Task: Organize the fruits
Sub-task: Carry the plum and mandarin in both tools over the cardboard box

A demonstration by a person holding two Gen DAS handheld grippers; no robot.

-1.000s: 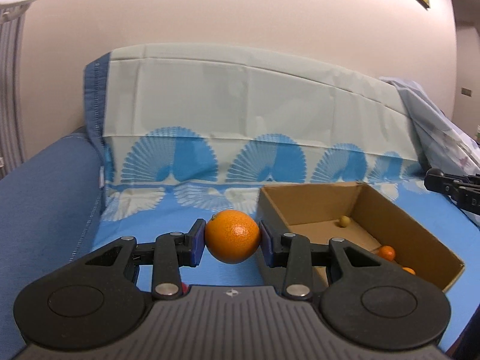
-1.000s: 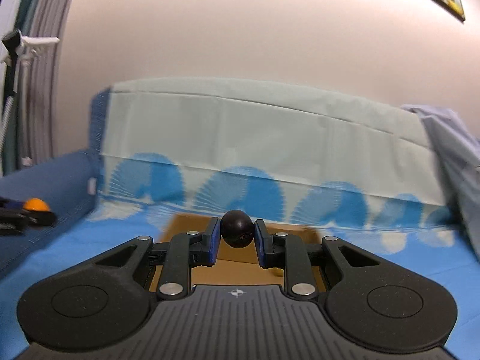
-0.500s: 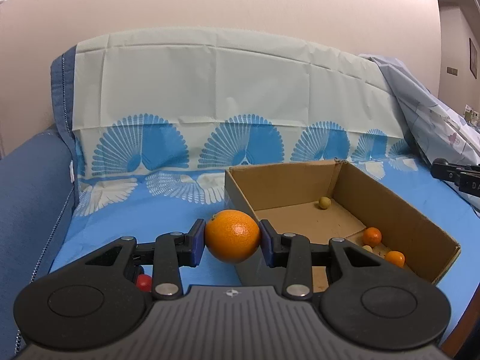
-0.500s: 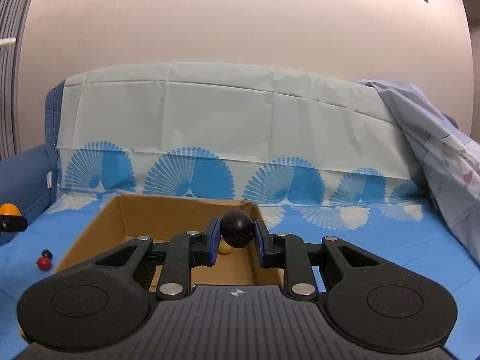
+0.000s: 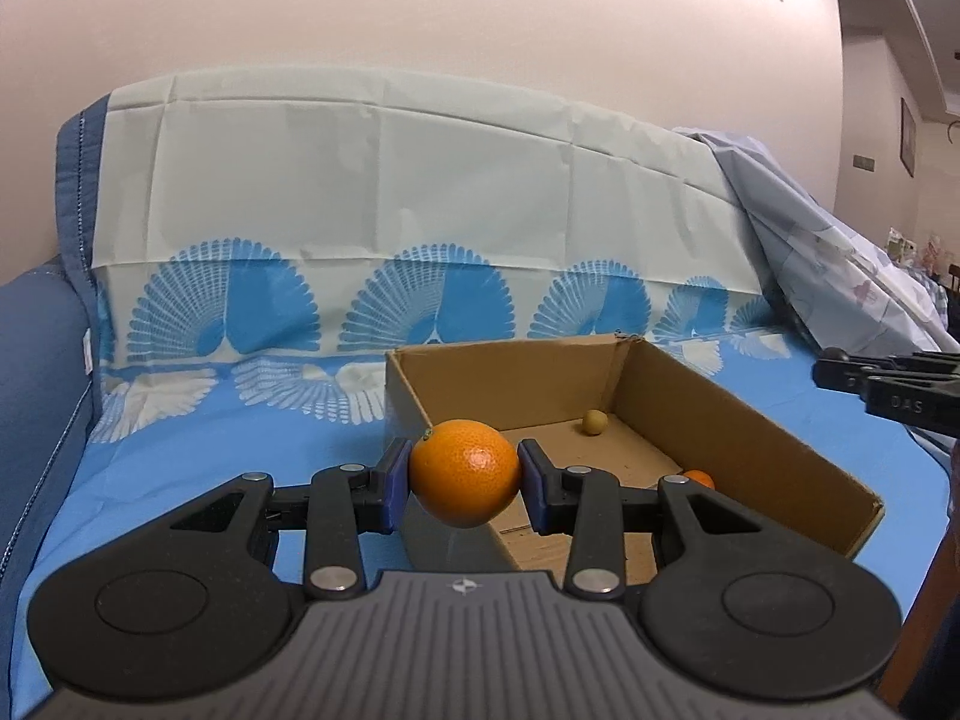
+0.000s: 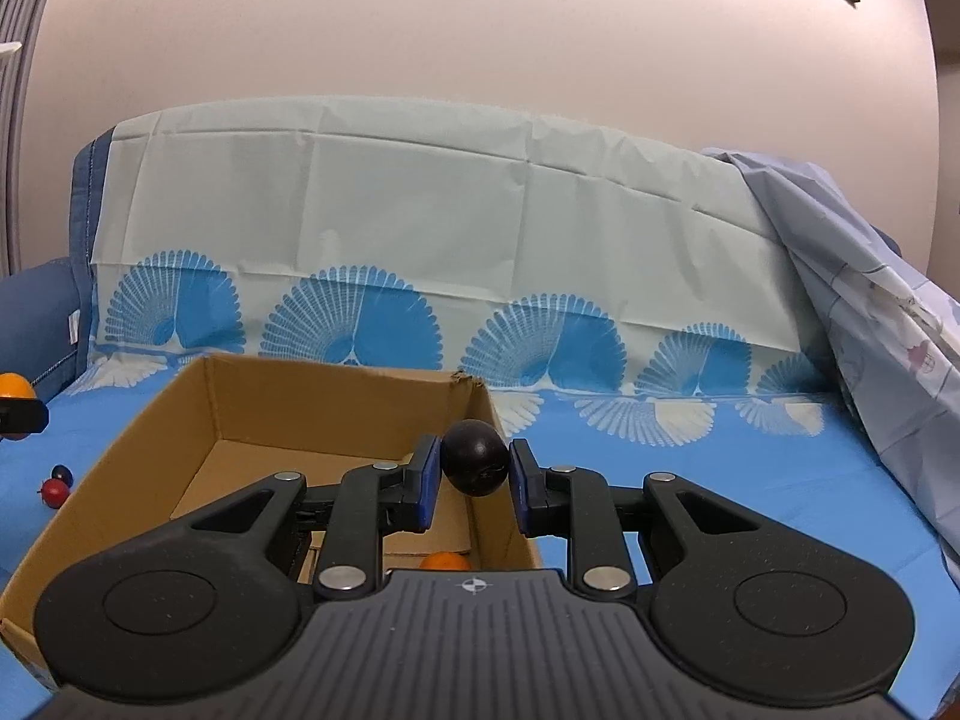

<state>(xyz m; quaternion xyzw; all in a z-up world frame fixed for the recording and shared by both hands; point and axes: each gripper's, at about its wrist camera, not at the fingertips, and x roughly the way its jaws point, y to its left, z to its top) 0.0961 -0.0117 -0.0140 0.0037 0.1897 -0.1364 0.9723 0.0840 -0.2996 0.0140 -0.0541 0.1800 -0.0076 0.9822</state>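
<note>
Above box [image 5: 750, 420], left tongs [image 5: 464, 474] clamp orange [image 5: 465, 471].

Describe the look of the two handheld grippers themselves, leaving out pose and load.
The left gripper and right gripper look identical: matte black plastic, a ribbed grey centre plate with a small compass-like emblem, round black bosses, silver rivets on linkage arms, and blue-padded fingers. No cables or sleeves show.

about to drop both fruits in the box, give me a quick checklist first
1. Left gripper shut on orange: ok.
2. Right gripper shut on dark fruit: ok.
3. Orange over the box opening: not ok, it hangs at the near left wall.
4. Dark fruit over the opening: cannot tell, it hangs near the right wall.
5. Bare floor left inside the box: ok.
6. Grippers apart from each other: ok.
</note>
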